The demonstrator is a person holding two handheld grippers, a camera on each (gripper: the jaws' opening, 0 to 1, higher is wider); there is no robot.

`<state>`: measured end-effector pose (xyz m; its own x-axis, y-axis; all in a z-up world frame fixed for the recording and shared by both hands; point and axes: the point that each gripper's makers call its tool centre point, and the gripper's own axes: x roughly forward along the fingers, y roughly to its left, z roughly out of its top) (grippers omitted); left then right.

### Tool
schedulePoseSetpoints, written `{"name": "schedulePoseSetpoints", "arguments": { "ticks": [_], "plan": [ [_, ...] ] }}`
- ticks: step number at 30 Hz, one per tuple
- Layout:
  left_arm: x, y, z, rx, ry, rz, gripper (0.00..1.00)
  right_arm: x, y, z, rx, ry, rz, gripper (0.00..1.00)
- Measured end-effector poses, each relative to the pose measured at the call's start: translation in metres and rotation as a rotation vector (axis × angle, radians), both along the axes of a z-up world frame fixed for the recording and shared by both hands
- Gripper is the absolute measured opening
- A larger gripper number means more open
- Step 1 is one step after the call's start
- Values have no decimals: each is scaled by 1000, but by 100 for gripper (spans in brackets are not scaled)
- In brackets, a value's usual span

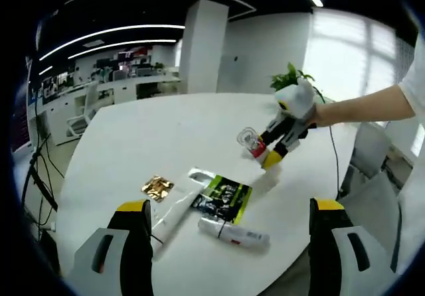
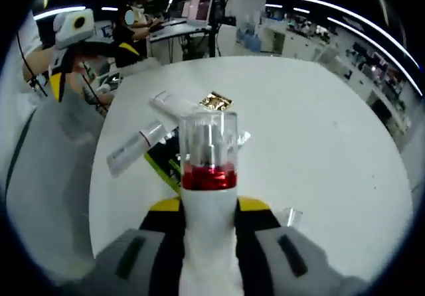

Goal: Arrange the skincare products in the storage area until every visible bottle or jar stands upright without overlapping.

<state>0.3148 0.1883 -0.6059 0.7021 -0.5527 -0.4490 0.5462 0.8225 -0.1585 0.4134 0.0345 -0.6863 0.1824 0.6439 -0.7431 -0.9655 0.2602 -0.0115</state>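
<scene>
In the left gripper view, the left gripper (image 1: 228, 226) rises from the bottom with its two jaws spread wide apart and nothing between them. Between the jaws, on the white table (image 1: 133, 143), lie several products: a white tube (image 1: 174, 210) at about 7 o'clock from the picture centre, a green and black sachet (image 1: 224, 198) touching it, a small white bottle (image 1: 234, 232) lying flat just below the sachet, and a gold packet (image 1: 157, 187) a little apart at 8 o'clock. At 2 o'clock the right gripper (image 1: 265, 155) holds a bottle with a clear cap and red band (image 1: 252, 142) above the table.

In the right gripper view, the right gripper (image 2: 208, 210) is clenched on this bottle (image 2: 208, 170), which points away at the centre. Behind it on the table (image 2: 312, 130) lie the tube (image 2: 174, 103), the small bottle (image 2: 135, 146), the gold packet (image 2: 216, 99) and part of the sachet (image 2: 163, 155). The left gripper (image 2: 65, 40) is at 10 o'clock.
</scene>
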Motion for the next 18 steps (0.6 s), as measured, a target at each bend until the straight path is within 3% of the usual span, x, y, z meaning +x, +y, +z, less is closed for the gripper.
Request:
{"name": "schedulePoseSetpoints", "arguments": {
  "ticks": [11, 18],
  "plan": [
    [4, -39, 1, -2, -7, -112, 97, -21, -11, 35, 165, 21, -90, 27],
    [5, -84, 0, 3, -17, -254, 97, -40, -3, 65, 275, 30, -73, 27]
  ]
}}
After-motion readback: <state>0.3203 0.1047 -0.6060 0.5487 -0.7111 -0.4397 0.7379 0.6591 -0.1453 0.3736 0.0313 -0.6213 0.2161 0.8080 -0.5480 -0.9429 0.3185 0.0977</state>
